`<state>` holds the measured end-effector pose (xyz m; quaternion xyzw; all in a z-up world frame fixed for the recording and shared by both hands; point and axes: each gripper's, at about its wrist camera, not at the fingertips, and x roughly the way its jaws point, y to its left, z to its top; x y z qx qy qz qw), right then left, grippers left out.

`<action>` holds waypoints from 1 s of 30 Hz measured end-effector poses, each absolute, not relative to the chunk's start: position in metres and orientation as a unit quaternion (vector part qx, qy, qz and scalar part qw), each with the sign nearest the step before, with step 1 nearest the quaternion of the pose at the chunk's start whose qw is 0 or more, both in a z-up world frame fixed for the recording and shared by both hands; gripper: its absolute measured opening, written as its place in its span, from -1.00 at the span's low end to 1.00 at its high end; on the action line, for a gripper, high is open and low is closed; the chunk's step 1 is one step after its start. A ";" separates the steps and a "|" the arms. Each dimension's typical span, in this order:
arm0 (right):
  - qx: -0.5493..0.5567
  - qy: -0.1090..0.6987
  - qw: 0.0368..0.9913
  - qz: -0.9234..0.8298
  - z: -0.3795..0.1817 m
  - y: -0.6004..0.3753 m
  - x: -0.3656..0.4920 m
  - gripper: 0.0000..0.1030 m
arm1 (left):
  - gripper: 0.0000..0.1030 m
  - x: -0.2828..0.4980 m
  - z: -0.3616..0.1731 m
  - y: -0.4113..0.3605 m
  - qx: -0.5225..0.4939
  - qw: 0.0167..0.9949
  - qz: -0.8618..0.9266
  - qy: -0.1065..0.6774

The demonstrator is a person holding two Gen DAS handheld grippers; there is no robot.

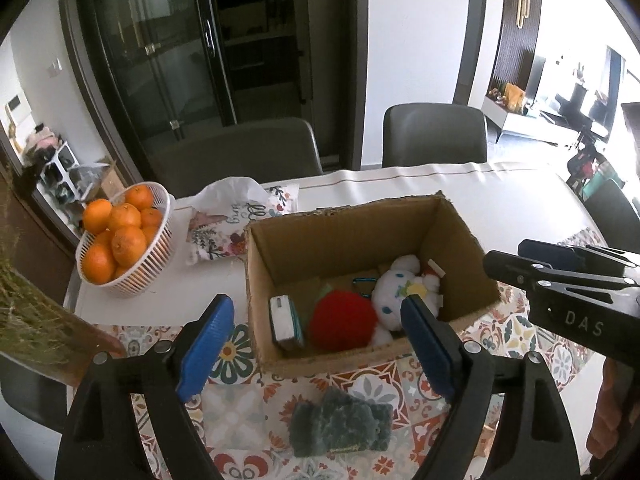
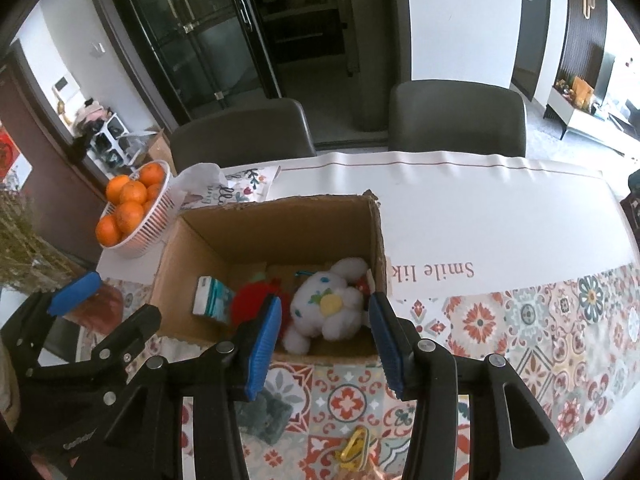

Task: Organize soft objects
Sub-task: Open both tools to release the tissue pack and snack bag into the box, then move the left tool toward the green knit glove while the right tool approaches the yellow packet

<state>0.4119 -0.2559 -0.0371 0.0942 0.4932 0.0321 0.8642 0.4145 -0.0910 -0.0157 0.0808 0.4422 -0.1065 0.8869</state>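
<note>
Far to the left of the left fingers (image 1: 316,336), a white basket of oranges (image 1: 120,240) stands on the table (image 1: 500,192), with a floral cloth (image 1: 224,220) just beside it. The left fingers stand wide apart with nothing between the blue pads, above the patterned table runner (image 1: 516,332). Below and between them a grey fuzzy toy (image 1: 340,424) lies on the runner, outside the cardboard box (image 1: 352,236). The box sits just beyond the fingertips. Inside it, from left to right, lie a small white-and-teal packet (image 1: 284,320), a red plush (image 1: 344,320) and a white plush (image 1: 400,292) with a yellow patch.

The right fingers (image 2: 324,340) are partly open and grip nothing. The white plush shows in the gap between them, lying in the box beyond, apart from the pads. Under the right fingers, a yellow clip (image 2: 354,448) rests on the runner.
</note>
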 end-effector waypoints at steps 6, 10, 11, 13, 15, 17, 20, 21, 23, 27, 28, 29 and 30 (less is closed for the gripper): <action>0.093 0.484 0.869 0.037 -0.030 -0.256 0.384 -0.08 | 0.67 0.389 -0.010 -0.092 0.085 0.891 -0.113 0.432; 0.093 0.485 0.869 0.038 -0.032 -0.257 0.369 -0.08 | 0.67 0.375 -0.012 -0.093 0.087 0.889 -0.118 0.433; 0.093 0.488 0.867 0.038 -0.034 -0.257 0.365 -0.08 | 0.67 0.372 -0.014 -0.093 0.090 0.889 -0.117 0.433; 0.094 0.491 0.865 0.037 -0.037 -0.258 0.357 -0.08 | 0.67 0.366 -0.018 -0.093 0.093 0.887 -0.118 0.436; 0.092 0.497 0.862 0.037 -0.043 -0.257 0.352 -0.08 | 0.67 0.362 -0.025 -0.092 0.092 0.882 -0.120 0.446; 0.097 0.504 0.858 0.034 -0.049 -0.257 0.347 -0.08 | 0.67 0.358 -0.032 -0.092 0.093 0.878 -0.121 0.454; 0.104 0.514 0.851 0.027 -0.060 -0.259 0.339 -0.08 | 0.67 0.353 -0.043 -0.091 0.098 0.871 -0.122 0.466; 0.107 0.520 0.847 0.025 -0.065 -0.259 0.337 -0.08 | 0.67 0.352 -0.046 -0.091 0.100 0.869 -0.121 0.470; 0.108 0.527 0.842 0.021 -0.072 -0.259 0.334 -0.08 | 0.67 0.350 -0.053 -0.091 0.104 0.865 -0.121 0.477; 0.113 0.544 0.831 0.016 -0.088 -0.259 0.328 -0.08 | 0.67 0.346 -0.068 -0.093 0.106 0.854 -0.125 0.493; 0.115 0.547 0.829 0.016 -0.091 -0.260 0.327 -0.08 | 0.67 0.346 -0.071 -0.093 0.106 0.852 -0.126 0.497; 0.116 0.550 0.827 0.014 -0.095 -0.260 0.325 -0.08 | 0.67 0.345 -0.075 -0.094 0.107 0.849 -0.129 0.501; 0.117 0.553 0.825 0.012 -0.098 -0.261 0.324 -0.08 | 0.67 0.344 -0.079 -0.094 0.108 0.847 -0.130 0.504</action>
